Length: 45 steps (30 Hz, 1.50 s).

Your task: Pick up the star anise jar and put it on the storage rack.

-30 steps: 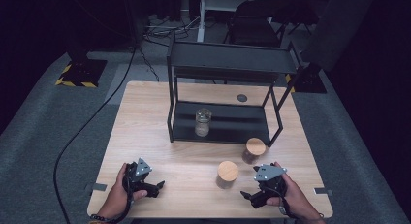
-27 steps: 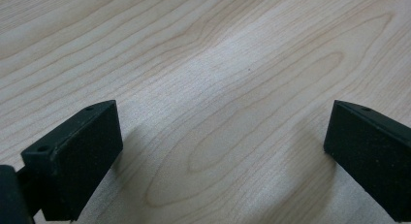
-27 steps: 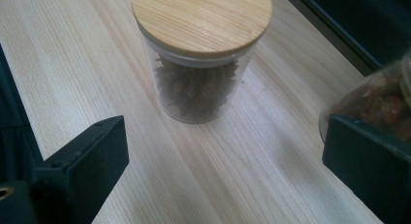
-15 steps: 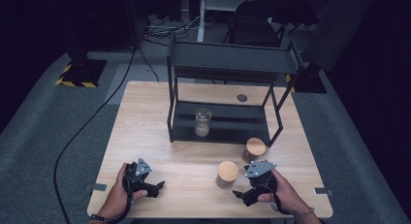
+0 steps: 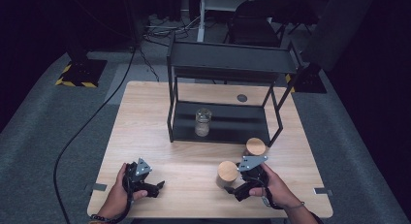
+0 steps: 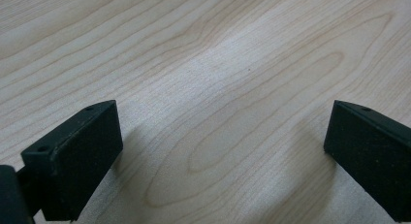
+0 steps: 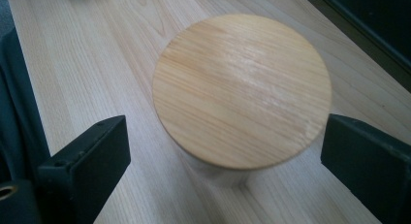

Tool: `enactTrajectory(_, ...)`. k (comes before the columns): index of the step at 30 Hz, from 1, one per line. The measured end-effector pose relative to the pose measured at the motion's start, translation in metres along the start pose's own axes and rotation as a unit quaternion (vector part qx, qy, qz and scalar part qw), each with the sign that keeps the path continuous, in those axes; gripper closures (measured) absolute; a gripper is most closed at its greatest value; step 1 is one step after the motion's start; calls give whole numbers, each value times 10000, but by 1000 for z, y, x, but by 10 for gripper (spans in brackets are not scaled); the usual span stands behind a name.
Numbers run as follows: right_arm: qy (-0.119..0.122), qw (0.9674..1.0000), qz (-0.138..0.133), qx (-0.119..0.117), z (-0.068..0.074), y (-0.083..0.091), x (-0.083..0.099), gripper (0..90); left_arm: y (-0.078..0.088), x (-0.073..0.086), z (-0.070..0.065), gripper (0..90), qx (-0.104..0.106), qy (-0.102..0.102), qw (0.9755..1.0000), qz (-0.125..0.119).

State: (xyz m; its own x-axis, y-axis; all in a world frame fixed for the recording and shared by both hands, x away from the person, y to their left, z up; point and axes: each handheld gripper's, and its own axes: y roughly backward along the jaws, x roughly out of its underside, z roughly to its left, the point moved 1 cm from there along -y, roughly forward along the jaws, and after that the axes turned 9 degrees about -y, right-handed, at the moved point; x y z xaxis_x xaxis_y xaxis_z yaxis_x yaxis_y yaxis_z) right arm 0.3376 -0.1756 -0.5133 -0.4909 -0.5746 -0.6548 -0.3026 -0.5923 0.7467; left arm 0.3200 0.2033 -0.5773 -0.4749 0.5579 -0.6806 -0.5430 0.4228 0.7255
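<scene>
The table (image 5: 145, 112) is pale wood with a long, wavy grain, rectangular with rounded corners. On its far half stands one black metal rack (image 5: 228, 64) of thin square bars with two flat shelves. One clear glass jar (image 5: 202, 122), lidless, sits on the lower shelf at the 12 o'clock side of the table centre. Two jars with round, flat wooden lids stand on the table: the near jar (image 5: 227, 173) at about 5 o'clock from the centre, and the far jar (image 5: 255, 146) just beyond it at about 1 o'clock from the near jar, beside the rack's leg. Two grippers are in use, each with matte black, block-shaped jaws. The left gripper (image 5: 154, 186) rests at 7 o'clock, jaws wide apart over bare wood, unmoved since a second ago. The right gripper (image 5: 231, 190) has moved leftward from the table's right edge to the near jar; its jaws stand open on either side of the lid, not touching it, and have just been closing slightly.
</scene>
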Motion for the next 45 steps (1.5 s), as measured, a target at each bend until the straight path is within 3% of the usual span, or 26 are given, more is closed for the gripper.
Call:
enactTrajectory(11,-57,9999,88,63,1,-12,-10,71,0,0,0,0,-2,0,10000,4)
enactTrajectory(18,-34,9998,80,152,3,-17,-12,180,0,0,0,0,-1,-2,10000,4)
enactTrajectory(22,9,9994,84,326,3,-18,-13,236,0,0,0,0,-1,0,10000,0)
enactTrajectory(35,-35,9992,205,339,4,-17,-16,243,0,0,0,0,-12,5,10000,11)
enactTrajectory(45,-83,9994,112,323,1,-7,-27,244,0,0,0,0,-12,5,10000,12)
